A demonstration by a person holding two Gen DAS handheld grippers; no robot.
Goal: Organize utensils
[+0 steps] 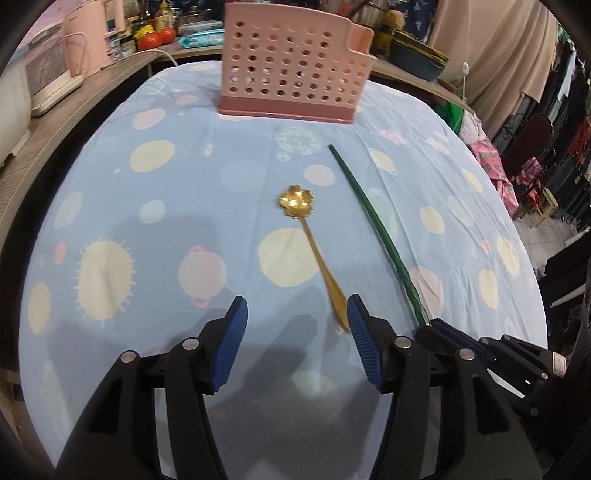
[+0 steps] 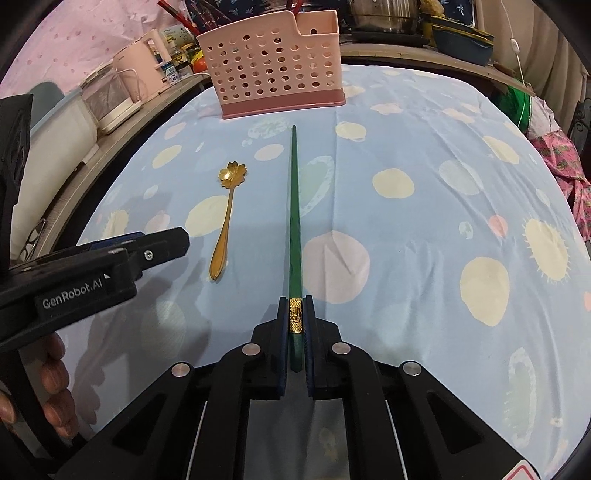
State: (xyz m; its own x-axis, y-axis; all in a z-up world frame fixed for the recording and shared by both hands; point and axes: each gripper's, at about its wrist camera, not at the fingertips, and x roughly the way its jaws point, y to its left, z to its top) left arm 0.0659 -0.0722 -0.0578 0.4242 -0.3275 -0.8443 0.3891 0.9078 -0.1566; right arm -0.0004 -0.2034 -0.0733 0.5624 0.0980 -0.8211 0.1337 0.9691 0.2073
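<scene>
The green chopstick (image 2: 294, 206) lies lengthwise on the tablecloth, its thin tip pointing at the pink perforated utensil holder (image 2: 275, 62) and stopping short of the holder's base; its thick end, with a gold patterned band, sits between the blue pads of the right gripper (image 2: 295, 325), whose jaws are closed tight against both sides of it; whether that end is lifted off the cloth cannot be told. Just to the left of the chopstick lies a gold spoon (image 2: 224, 218) with a flower-shaped bowl; the bowl faces the holder and the handle points back toward the grippers; spoon and chopstick lie apart, not touching.

In the left wrist view the left gripper (image 1: 297, 314) hovers with its jaws spread wide and nothing between them; the end of the spoon's (image 1: 312, 254) handle lies just beside the inner face of its right-hand pad, though contact cannot be judged; the chopstick (image 1: 373, 229) runs off diagonally to the right, ending in the right gripper (image 1: 430, 326) at the lower right.

The holder (image 1: 291, 62) stands upright at the far edge of the table, a taller compartment at its right end; the light blue tablecloth (image 2: 424, 258) is printed with cream and pink circles and suns; behind, a wooden counter (image 1: 55, 122) carries pale pink appliances (image 1: 88, 37), jars and tomatoes (image 1: 159, 35).
</scene>
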